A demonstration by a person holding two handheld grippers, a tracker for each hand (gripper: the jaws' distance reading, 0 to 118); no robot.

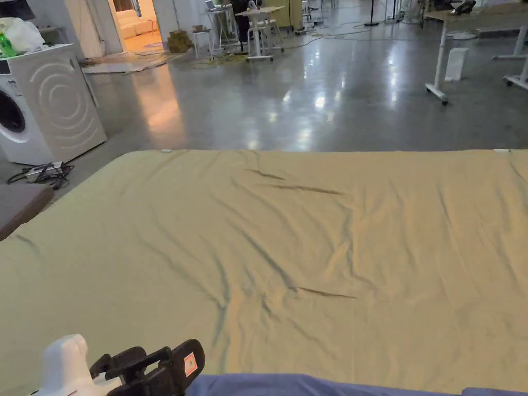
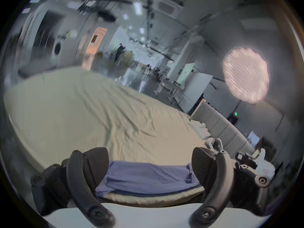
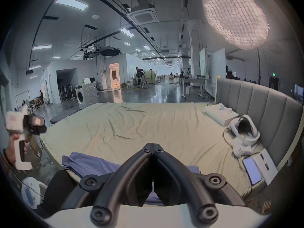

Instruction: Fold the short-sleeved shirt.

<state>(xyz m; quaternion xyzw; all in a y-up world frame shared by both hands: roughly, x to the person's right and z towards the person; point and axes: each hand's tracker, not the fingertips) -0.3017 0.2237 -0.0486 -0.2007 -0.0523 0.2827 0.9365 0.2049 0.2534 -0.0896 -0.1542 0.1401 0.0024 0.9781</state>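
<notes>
Head view first: we see our left gripper (image 1: 154, 368) low at the near left corner, beside the blue short-sleeved shirt (image 1: 319, 385), which lies along the near edge of the bed's wrinkled beige sheet (image 1: 309, 237). From the left gripper view, our jaws stand wide apart with nothing between them, the shirt flat beyond them. From the right gripper view, our right gripper (image 3: 153, 149) has its jaws pressed together, empty, above the shirt. Near the grey headboard (image 3: 263, 103) we find a white headset (image 3: 245, 131) and a phone (image 3: 252, 170).
</notes>
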